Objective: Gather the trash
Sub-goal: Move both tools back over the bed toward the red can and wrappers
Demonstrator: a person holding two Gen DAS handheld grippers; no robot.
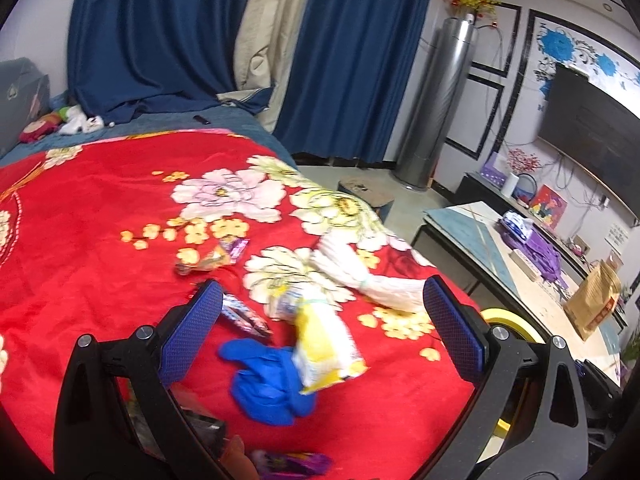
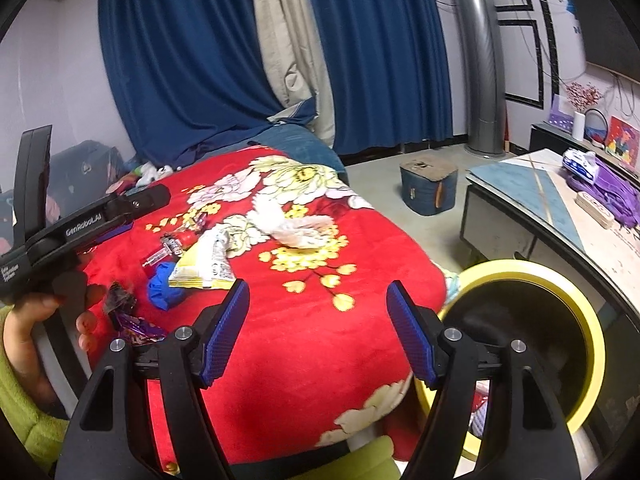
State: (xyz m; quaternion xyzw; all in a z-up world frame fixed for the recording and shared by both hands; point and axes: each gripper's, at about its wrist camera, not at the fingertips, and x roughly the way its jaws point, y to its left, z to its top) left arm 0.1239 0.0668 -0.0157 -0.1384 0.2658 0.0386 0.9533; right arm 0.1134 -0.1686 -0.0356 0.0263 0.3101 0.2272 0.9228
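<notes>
Red floral bed (image 1: pixel 100 208) strewn with trash, hovering both released claws over it, left claw (image 1: pixel 320 332) framing yellow wrapper (image 1: pixel 326 344) lying lengthwise away, nearer than empty right claw (image 2: pixel 318 328), beside yellow bin (image 2: pixel 576 320) at right.

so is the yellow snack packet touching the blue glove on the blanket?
Touching. In the left wrist view the yellow snack packet lies over the edge of the blue glove, with no red blanket showing between them; the right wrist view agrees.
</notes>
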